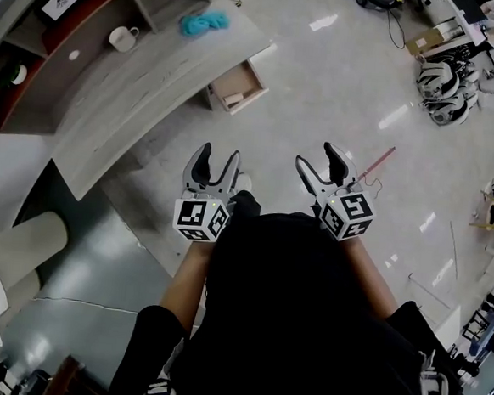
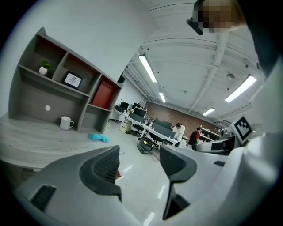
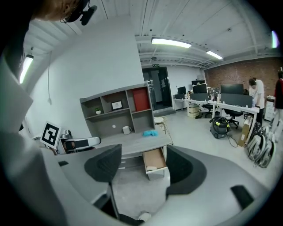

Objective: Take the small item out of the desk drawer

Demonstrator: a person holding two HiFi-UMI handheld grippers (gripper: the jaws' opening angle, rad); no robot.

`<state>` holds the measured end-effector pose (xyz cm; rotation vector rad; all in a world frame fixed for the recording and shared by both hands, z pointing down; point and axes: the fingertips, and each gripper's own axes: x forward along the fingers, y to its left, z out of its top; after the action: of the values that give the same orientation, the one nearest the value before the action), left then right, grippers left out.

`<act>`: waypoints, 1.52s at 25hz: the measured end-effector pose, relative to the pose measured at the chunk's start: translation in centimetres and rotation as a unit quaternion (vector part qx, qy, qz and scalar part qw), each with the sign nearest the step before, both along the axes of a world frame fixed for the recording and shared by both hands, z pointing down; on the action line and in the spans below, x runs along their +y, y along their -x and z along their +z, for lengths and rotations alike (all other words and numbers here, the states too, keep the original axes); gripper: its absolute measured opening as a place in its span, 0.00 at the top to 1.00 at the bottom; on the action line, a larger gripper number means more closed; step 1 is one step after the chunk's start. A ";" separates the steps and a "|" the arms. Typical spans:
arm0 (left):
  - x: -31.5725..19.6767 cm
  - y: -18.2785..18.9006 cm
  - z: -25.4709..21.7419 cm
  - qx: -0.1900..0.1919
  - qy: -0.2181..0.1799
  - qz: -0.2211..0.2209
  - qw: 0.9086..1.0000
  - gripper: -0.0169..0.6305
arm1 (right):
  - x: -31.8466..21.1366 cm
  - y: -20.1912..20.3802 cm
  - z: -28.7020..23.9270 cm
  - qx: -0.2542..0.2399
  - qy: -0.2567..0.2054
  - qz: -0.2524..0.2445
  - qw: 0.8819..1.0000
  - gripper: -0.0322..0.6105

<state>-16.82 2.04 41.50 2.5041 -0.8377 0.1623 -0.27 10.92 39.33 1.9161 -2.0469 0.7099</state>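
The desk drawer [image 1: 236, 85] [image 3: 154, 160] stands pulled open under the grey desk [image 1: 145, 82] [image 3: 132, 143]. A small pale item [image 1: 234, 100] [image 3: 151, 167] lies at the drawer's front end. My left gripper [image 1: 214, 166] [image 2: 139, 170] is open and empty, held well short of the desk. My right gripper [image 1: 328, 167] [image 3: 143, 167] is also open and empty, pointing toward the open drawer from a distance.
On the desk sit a white mug [image 1: 122, 38] [image 3: 127, 129] and a crumpled teal cloth [image 1: 204, 22] [image 3: 150, 133], with shelving [image 3: 117, 108] behind. A pale chair [image 1: 12, 255] stands at left. Office desks, a vacuum [image 3: 219, 126] and people lie beyond on the glossy floor.
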 end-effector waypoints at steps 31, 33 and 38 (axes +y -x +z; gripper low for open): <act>-15.0 -3.8 1.7 -0.070 0.023 -0.163 0.984 0.57 | -24.4 -7.8 1.2 -0.070 -0.013 -0.189 0.979 0.48; -16.0 -5.1 1.4 -0.086 0.021 -0.172 0.981 0.57 | -26.1 -10.0 1.5 -0.073 -0.011 -0.201 0.977 0.48; -16.9 -7.9 2.6 -0.113 0.045 -0.186 0.975 0.57 | -29.7 -13.8 2.9 -0.080 0.000 -0.221 0.972 0.48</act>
<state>-8.94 -14.90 44.12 2.2238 -1.3430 0.3524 13.57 -18.76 42.21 1.3587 -2.4499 0.7656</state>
